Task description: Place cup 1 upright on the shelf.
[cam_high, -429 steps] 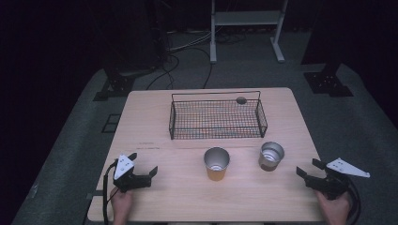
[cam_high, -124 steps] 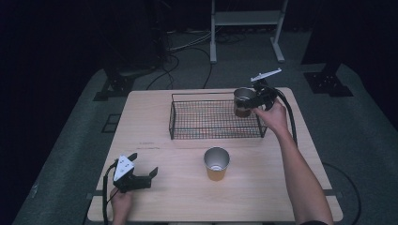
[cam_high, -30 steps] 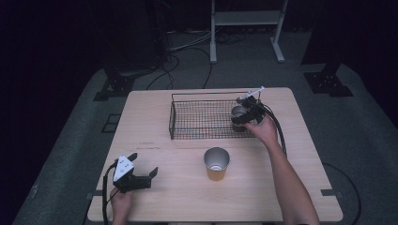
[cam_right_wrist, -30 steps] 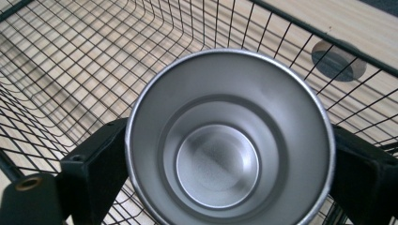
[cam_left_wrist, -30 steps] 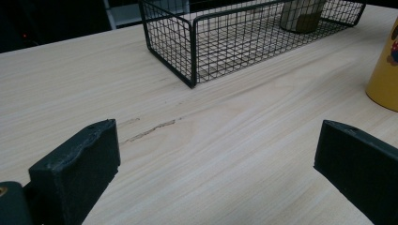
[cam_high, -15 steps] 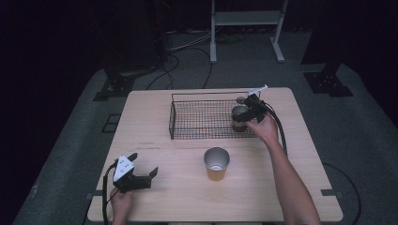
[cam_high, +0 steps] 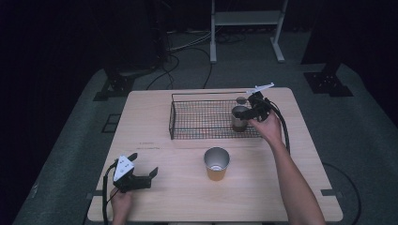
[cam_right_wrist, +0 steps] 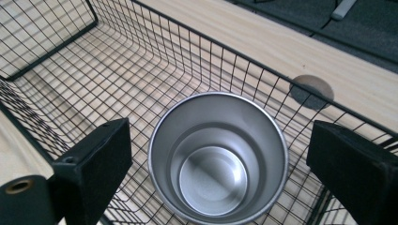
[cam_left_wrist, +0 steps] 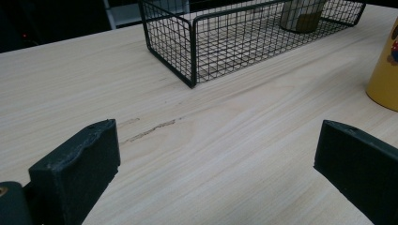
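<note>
My right tongs (cam_right_wrist: pixel 220 154) have just been opening, jaws apart flanking the upright silver steel cup (cam_right_wrist: pixel 218 159) in the black wire basket (cam_right_wrist: pixel 61 65); left tongs (cam_left_wrist: pixel 216 173) gape, empty.

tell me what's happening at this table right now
A person's right claw has just opened around a shiny steel cup standing upright in the black wire basket; the pads are off it. The yellow-orange metal cup waits on the pale wooden table. The left claw rests open.
</note>
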Demonstrator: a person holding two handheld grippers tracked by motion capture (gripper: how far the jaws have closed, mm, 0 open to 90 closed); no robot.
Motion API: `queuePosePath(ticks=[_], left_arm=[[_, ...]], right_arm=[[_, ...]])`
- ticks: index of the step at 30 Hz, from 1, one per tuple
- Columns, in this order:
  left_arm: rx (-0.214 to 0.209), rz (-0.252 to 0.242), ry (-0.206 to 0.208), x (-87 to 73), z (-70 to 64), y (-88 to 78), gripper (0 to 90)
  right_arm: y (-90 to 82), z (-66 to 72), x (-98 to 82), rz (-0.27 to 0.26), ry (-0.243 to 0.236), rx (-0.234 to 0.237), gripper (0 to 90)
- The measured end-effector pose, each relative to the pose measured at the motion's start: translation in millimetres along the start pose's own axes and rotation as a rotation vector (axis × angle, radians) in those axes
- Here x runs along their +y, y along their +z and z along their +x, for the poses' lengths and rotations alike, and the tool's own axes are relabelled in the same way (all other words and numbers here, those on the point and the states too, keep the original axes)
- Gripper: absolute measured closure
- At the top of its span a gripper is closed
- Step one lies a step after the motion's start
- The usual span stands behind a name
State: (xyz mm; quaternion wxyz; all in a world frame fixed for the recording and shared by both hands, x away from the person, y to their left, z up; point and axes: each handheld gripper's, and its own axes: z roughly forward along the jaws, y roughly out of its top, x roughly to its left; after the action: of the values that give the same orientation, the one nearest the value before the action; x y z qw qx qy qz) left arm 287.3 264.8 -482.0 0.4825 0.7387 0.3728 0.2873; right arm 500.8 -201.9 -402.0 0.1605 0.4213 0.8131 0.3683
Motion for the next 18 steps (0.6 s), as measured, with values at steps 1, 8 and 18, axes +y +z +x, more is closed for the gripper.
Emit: queuePosePath(ticks=[1, 8, 18], left_arm=[[0.000, 0.000, 0.000, 0.0, 0.0, 0.0, 0.0], [0.001, 0.001, 0.001, 0.0, -0.2, 0.1, 0.0], [0.002, 0.002, 0.002, 0.0, -0.3, 0.2, 0.0]], right_arm=[[-2.2, -0.1, 0.2, -0.006, -0.002, 0.001, 6.4], [-18.6, 0.2, 0.0, -0.032, -0.014, 0.007, 6.4], [-37.5, -1.1, -8.3, -0.053, -0.018, 0.011, 6.4]])
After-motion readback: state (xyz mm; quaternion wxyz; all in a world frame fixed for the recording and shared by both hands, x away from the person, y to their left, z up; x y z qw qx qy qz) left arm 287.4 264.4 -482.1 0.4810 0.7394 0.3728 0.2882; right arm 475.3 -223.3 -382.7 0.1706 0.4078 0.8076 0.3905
